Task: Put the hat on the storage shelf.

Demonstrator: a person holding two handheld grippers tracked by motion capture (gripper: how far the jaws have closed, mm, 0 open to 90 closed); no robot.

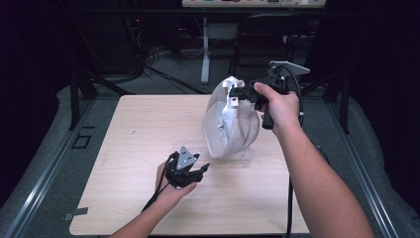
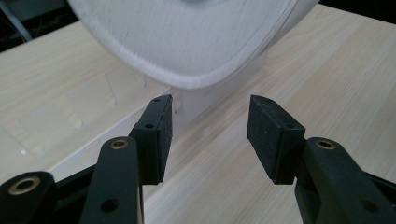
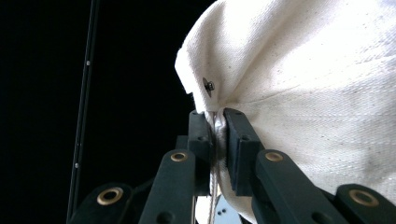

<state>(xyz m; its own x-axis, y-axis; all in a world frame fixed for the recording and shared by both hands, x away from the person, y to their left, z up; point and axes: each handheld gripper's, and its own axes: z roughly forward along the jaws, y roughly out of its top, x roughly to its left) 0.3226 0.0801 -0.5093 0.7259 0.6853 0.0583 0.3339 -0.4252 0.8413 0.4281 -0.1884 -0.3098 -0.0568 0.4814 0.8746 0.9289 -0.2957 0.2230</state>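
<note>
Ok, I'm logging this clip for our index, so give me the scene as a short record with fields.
Setting: light wooden table, dark room
Main thing: white cap, lifted above a clear stand
Right gripper: shut on the cap's cloth at its upper edge
Left gripper: open, nothing between the pads, pointed at the cap's brim
Contact: left gripper apart from the cap
</note>
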